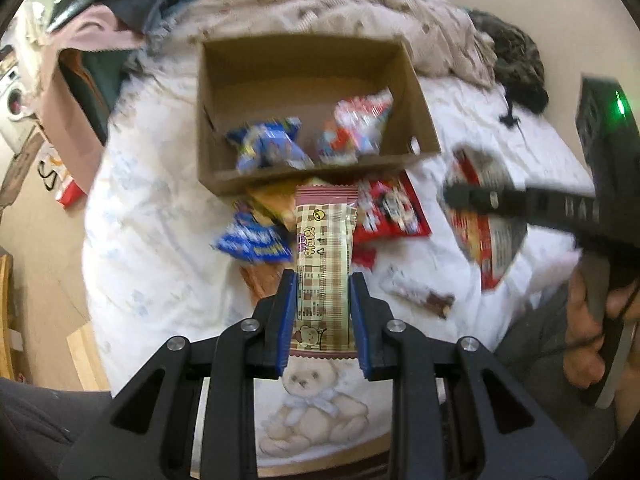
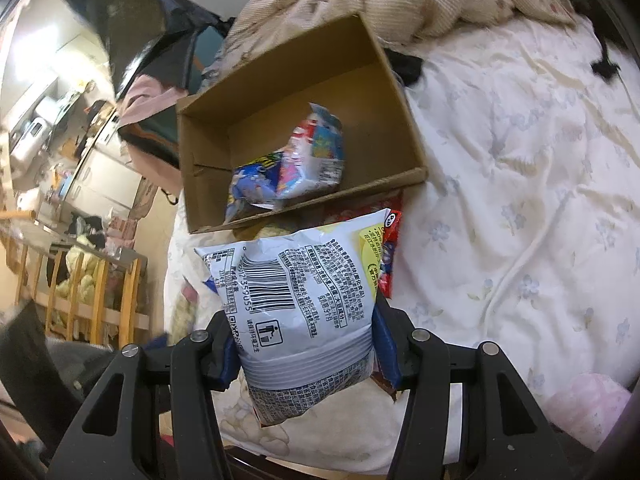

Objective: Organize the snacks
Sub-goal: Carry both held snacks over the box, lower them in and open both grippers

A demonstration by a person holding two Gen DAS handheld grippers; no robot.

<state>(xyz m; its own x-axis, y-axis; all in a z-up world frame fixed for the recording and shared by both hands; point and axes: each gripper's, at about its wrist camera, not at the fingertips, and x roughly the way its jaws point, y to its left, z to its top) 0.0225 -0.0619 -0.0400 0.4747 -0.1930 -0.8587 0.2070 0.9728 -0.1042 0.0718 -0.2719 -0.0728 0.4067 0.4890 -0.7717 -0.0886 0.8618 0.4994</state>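
Note:
My left gripper point(image 1: 323, 288) is shut on a long beige checked snack bar point(image 1: 324, 256), held above the bed just short of an open cardboard box point(image 1: 420, 92). The box holds a blue packet point(image 1: 268, 148) and a red and white packet point(image 1: 358, 128). My right gripper point(image 2: 304, 332) is shut on a white snack bag point(image 2: 304, 292) with a barcode, in front of the same box point(image 2: 408, 120). In the left wrist view the right gripper point(image 1: 472, 196) shows at the right with its bag point(image 1: 488, 224), blurred.
Loose snacks lie on the white bedsheet point(image 1: 152, 240) before the box: a blue packet point(image 1: 256, 240), a red packet point(image 1: 392, 208), a brown bar point(image 1: 416, 292). A rumpled beige blanket point(image 1: 340, 4) lies behind the box. The bed edge and floor are at the left.

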